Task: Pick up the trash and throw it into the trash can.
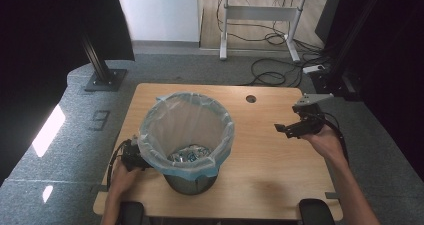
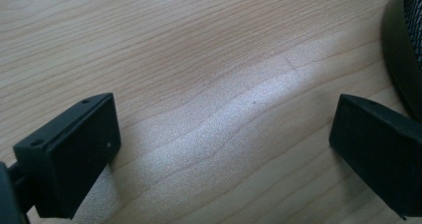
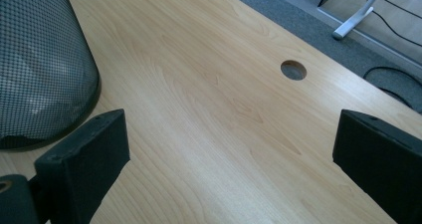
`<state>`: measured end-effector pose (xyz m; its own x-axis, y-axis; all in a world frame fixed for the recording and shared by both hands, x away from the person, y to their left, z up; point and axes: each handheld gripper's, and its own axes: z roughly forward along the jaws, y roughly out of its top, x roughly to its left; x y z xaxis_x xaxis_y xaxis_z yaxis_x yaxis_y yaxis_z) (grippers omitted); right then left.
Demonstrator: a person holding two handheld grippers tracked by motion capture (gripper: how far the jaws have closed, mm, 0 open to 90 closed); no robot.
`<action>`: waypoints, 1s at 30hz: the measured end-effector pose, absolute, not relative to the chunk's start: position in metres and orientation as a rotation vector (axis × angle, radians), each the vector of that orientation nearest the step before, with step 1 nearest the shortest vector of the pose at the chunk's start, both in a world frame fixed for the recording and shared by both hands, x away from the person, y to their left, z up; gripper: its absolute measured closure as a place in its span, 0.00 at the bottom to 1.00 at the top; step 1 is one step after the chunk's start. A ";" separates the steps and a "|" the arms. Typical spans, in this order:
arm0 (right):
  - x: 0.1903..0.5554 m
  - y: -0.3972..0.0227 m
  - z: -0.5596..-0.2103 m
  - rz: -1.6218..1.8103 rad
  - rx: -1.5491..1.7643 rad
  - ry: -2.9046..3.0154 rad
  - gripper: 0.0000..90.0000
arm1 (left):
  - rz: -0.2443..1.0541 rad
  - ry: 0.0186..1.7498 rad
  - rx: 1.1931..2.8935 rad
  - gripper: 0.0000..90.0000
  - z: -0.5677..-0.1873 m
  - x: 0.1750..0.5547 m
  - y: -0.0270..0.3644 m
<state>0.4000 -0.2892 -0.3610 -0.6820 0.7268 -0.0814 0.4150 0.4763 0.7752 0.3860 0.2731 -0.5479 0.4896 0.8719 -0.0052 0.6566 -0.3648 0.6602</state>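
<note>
We see the mesh bin (image 1: 190, 150), lined with a clear bag (image 1: 186, 130), standing mid-table (image 1: 265, 180). Our left gripper (image 1: 131, 157) sits beside its base, jaws spread, empty. Our right gripper (image 1: 299, 127) hovers right of it, jaws apart, empty.

Left gripper (image 1: 131, 157) held low, forearm entering from the bottom edge; jaws spread wide, nothing between them. Right gripper (image 1: 296, 128) raised on an extended forearm, jaws likewise wide apart and empty.

Soft, even daylight on the table (image 1: 270, 160) (dark surroundings), with blurred near fingers (image 2: 74, 159).
</note>
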 end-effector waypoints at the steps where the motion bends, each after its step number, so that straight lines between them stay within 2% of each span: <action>1: 0.400 -0.291 -0.368 1.059 0.959 2.328 0.01 | 0.467 1.253 2.136 0.00 -0.548 0.386 0.273; 30: 0.390 -0.299 -0.457 0.979 1.031 2.331 0.01 | 0.467 1.254 2.136 0.00 -0.548 0.386 0.273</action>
